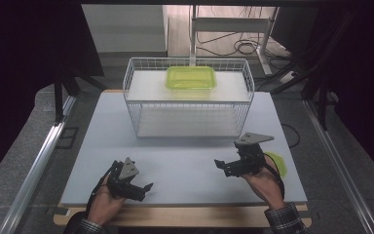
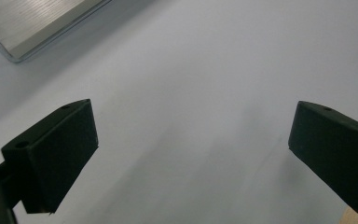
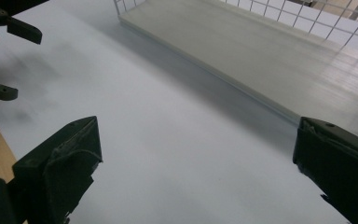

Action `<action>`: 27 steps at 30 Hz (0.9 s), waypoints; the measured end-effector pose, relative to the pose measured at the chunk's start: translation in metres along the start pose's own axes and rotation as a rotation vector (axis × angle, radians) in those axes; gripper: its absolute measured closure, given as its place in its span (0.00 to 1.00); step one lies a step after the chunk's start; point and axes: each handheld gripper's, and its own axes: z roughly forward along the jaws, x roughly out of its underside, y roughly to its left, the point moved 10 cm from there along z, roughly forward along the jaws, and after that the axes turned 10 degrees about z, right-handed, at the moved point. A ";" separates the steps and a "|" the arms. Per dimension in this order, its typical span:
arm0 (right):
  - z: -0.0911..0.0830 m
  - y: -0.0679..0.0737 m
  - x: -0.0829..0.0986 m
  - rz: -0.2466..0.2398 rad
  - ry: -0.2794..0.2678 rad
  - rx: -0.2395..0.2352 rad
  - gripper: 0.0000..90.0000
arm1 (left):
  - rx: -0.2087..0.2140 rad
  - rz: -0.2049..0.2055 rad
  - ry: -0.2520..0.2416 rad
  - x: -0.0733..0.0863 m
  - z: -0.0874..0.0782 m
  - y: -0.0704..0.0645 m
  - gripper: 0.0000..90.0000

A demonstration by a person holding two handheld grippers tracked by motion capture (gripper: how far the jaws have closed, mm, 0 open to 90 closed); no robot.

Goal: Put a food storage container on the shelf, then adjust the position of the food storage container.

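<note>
The flat yellow-green plastic lid [image 1: 278,163] lies at lower right, just behind the right gripper [image 1: 230,168]; both grippers' jaws are spread, empty.

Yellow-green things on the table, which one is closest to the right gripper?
The yellow-green piece lying just behind the right gripper; the yellow-green container sits far off atop the wire rack.

A test room in a lab, not a home.

A plain grey table [image 1: 185,170] sits inside a metal frame [image 1: 34,165] with dark curtains at 9 and 3 o'clock. At 12 o'clock, loose cables [image 1: 238,47] lie on the floor by a white stand [image 1: 224,24]. A white wire basket [image 1: 187,95] stands on the table.
</note>
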 end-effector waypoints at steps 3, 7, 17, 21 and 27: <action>0.003 0.000 0.008 0.005 0.009 0.000 0.01 | 0.003 0.004 0.006 0.001 0.001 -0.001 0.01; 0.008 -0.002 0.018 0.014 0.025 0.008 0.01 | 0.002 0.010 0.011 0.001 0.001 -0.002 0.01; 0.007 -0.014 0.027 0.063 0.045 0.020 0.01 | -0.001 0.017 0.019 0.002 0.001 0.000 0.01; 0.001 -0.025 0.028 0.101 0.044 0.051 0.08 | -0.005 0.014 0.016 0.002 0.001 0.000 0.01; -0.017 -0.052 0.029 0.155 0.021 0.134 0.41 | -0.008 0.014 0.020 0.002 0.001 0.001 0.01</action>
